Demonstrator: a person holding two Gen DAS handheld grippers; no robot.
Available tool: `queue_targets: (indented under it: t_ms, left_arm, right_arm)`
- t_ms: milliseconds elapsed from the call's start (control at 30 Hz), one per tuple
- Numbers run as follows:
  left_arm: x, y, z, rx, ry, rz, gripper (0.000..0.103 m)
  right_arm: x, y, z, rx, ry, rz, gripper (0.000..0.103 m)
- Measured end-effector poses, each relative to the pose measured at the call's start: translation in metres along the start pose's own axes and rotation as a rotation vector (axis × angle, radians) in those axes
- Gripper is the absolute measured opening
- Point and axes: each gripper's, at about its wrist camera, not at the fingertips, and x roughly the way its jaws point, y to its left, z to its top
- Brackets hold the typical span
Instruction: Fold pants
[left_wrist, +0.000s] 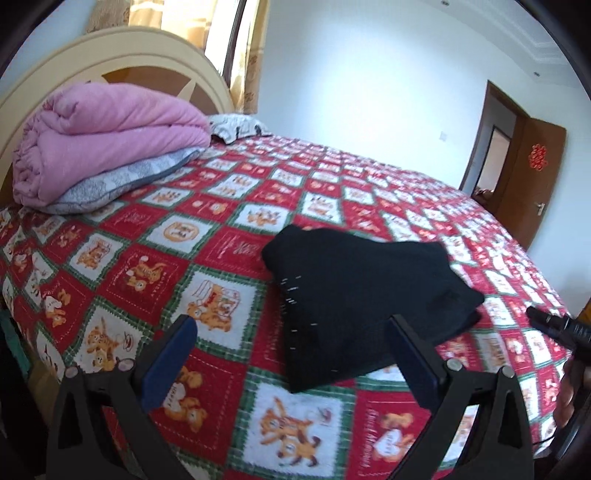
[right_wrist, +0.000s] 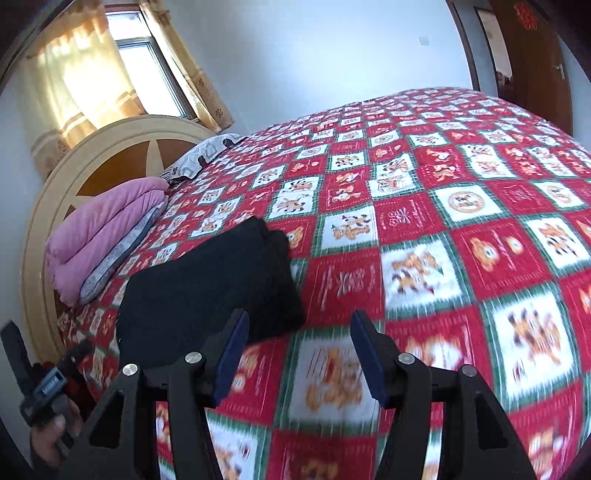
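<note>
From where I sit, the pants (left_wrist: 365, 306) look folded: a compact black bundle lying flat on the bed (left_wrist: 229, 206), on the red patchwork cover, layers stacked with a thick edge facing me. In the left wrist view the bundle sits at about twelve to one o'clock from the left hand-held gripper (left_wrist: 291, 354), just beyond its fingertips and apart from them. That one is spread wide with nothing between the pads. The right hand-held gripper (right_wrist: 299, 354) is released too, its jaws apart over bare cover, and the pants (right_wrist: 210, 284) lie off at roughly ten o'clock, clear of it. Neither one touches the cloth (the right view is blurred, so fine creases escape me). I judge the folding itself finished; what may remain is a last smoothing or squaring of the far corner, which looks slightly uneven.
</note>
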Motion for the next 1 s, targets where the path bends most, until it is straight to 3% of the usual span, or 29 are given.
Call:
queue_targets:
  t_ms: [200,367,833,1000]
  left_arm:
    - [-0.025,-0.018,0.004,0.007,-0.05,-0.06,0.103]
    - [-0.041,-0.033,0.005,0.036,-0.081,-0.088,0.103]
    - [-0.058,-0.048,0.004,0.06,-0.111,-0.108,0.103]
    - [-0.062,-0.052,0.003,0.074,-0.126,-0.107,0.103]
  right_arm:
    - [-0.025,0.022,-0.02,-0.043,0.007,-0.001,0.059]
    - [-0.057,0.041,-0.027,-0.11,-0.046,-0.007,0.061]
    - [-0.109,0.081,-0.043,-0.309,-0.145,-0.057,0.064]
    - [-0.119,0.083,-0.041,-0.324,-0.175,-0.052,0.064]
